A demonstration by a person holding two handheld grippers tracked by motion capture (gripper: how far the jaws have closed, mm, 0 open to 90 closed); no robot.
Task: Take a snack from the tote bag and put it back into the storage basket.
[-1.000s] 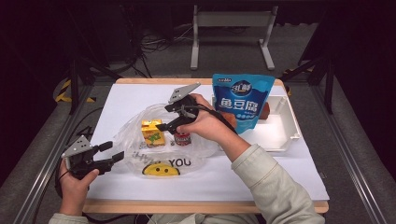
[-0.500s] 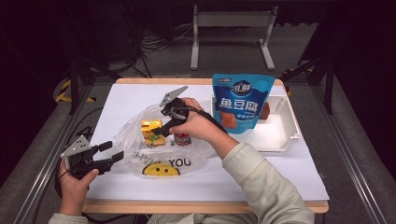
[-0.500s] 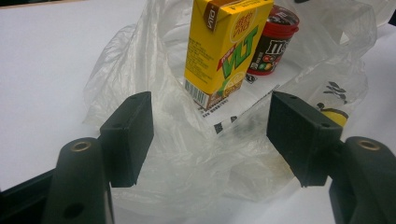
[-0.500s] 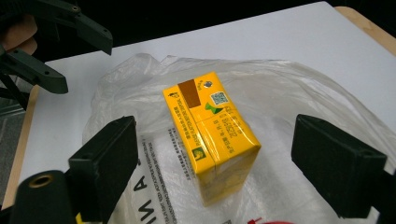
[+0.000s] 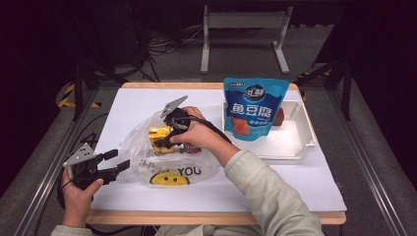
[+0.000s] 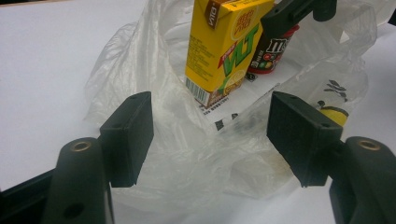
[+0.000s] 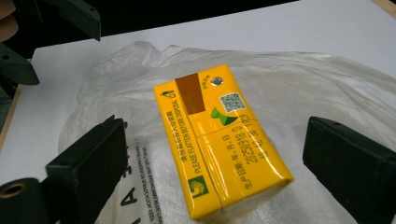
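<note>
Candy tube (image 6: pixel 272 51) half hidden behind juice box (image 7: pixel 219 140); right gripper (image 7: pixel 215 158) angled down mid-frame, jaws just opening, gripping nothing; left gripper (image 6: pixel 210 135) level lower left, open.

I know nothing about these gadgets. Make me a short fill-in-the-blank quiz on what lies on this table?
1. The yellow drink carton lies on a clear ____ bag printed with a smiley face.
2. The right gripper has its jaws ____ on either side of the carton.
3. The blue snack pouch stands in a ____ tray.
4. The left gripper is at the bag's ____ edge in the high view.

Missing words: plastic; open; white; left
</note>
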